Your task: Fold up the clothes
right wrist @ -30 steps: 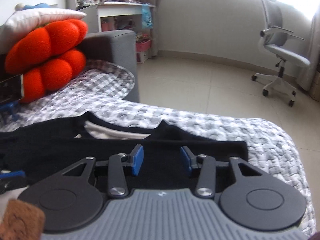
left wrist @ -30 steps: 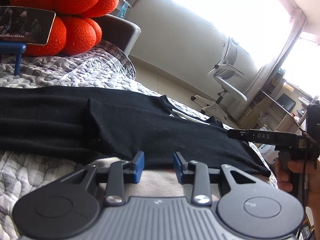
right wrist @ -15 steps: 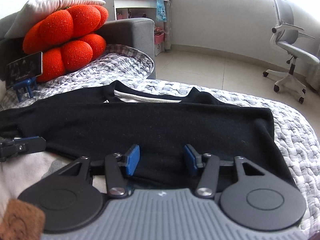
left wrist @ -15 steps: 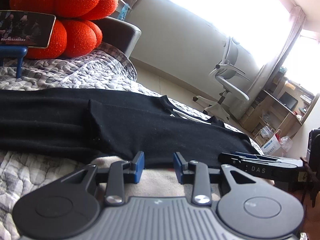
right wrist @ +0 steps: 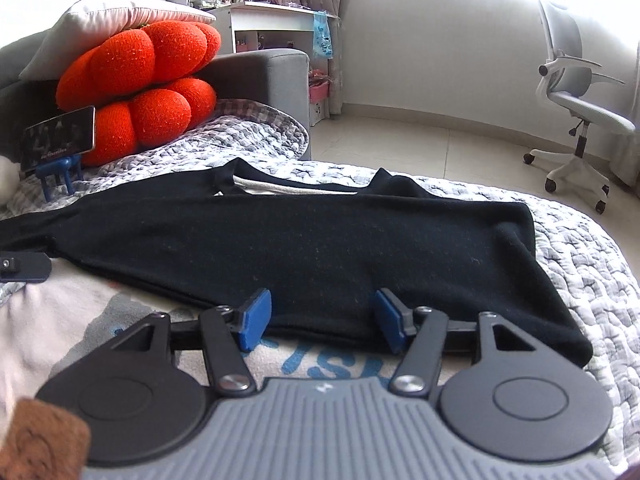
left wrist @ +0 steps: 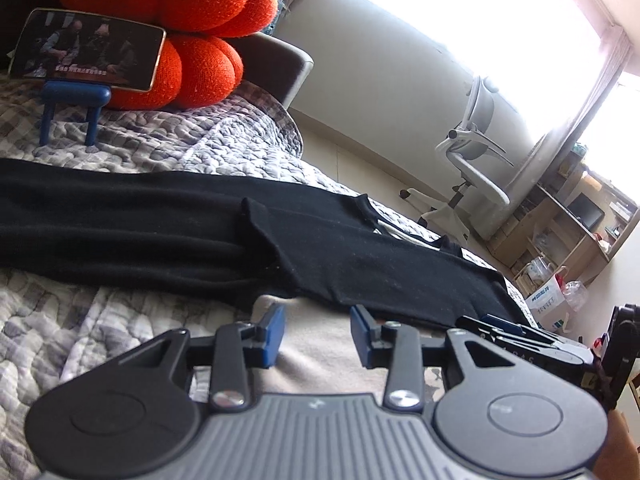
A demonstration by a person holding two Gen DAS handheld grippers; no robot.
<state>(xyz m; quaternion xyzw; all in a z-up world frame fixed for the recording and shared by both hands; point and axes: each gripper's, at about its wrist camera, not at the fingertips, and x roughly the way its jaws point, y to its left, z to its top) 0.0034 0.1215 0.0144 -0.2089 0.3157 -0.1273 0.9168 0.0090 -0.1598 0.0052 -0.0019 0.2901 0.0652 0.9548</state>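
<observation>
Fingers of the left gripper (left wrist: pixel 317 334) and right gripper (right wrist: pixel 320 320) stand spread, empty, just short of the black sweater (right wrist: pixel 320 248).

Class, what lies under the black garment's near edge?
A pale printed cloth shows beneath the black garment, on the quilt. How far it runs under is hidden.

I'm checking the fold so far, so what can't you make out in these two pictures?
- Black garment: its left end is cut off by the left wrist view's edge.
- Light printed cloth: blue lettering hidden by the right claw.
- Phone screen: caption too small to read.
</observation>
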